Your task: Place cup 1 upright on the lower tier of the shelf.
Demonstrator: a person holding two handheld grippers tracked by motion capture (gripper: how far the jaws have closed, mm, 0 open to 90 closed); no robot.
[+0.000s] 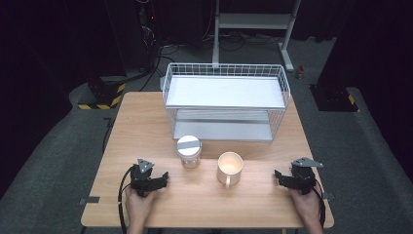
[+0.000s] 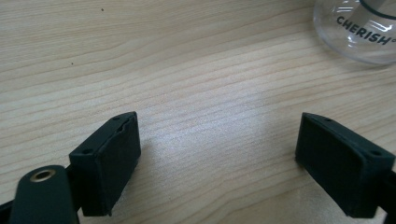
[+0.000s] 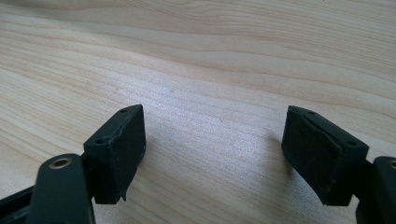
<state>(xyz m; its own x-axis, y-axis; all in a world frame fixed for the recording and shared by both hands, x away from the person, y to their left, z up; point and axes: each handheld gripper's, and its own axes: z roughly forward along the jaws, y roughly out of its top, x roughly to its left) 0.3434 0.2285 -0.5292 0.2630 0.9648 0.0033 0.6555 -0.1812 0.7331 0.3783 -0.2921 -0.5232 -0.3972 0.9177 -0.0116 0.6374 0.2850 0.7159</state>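
Left claw point(image 1: 163, 178): mine, low on the near left of the table point(image 1: 146, 122), jaws spread wide with bare wood between them, pinching nothing.
Right claw point(image 1: 278, 176): mine too, near right, jaws spread the same way over bare wood, nothing held.
Jar point(image 1: 188, 151): clear glass with a silvery lid, upright, just far and right of my left claw; in the left gripper view its rounded base point(image 2: 359, 28) sits at the far right, apart from my jaws.
Mug point(image 1: 230, 167): cream, upright, handle turned near, between my two claws and just right of the jar, not touching it.
Rack point(image 1: 226, 100): white wire, two shelves, at the far side of the table, behind jar and mug.
Step, as I judge it: nothing gripped yet; jar and mug are what my claws are nearest, likely bound for the rack.
Risk, jar: glass is smooth and round; a pinch off its middle could let it squirt out or tip.
Risk, neighbours: jar and mug stand near each other; a wide jaw sweeping in from the left could knock the mug.
Risk, mug: gripping the thin rim with my right claw could tilt it; the handle faces near, awkward from the right.
Risk, rack: the lower shelf looks low; a tall lift could strike the wire.
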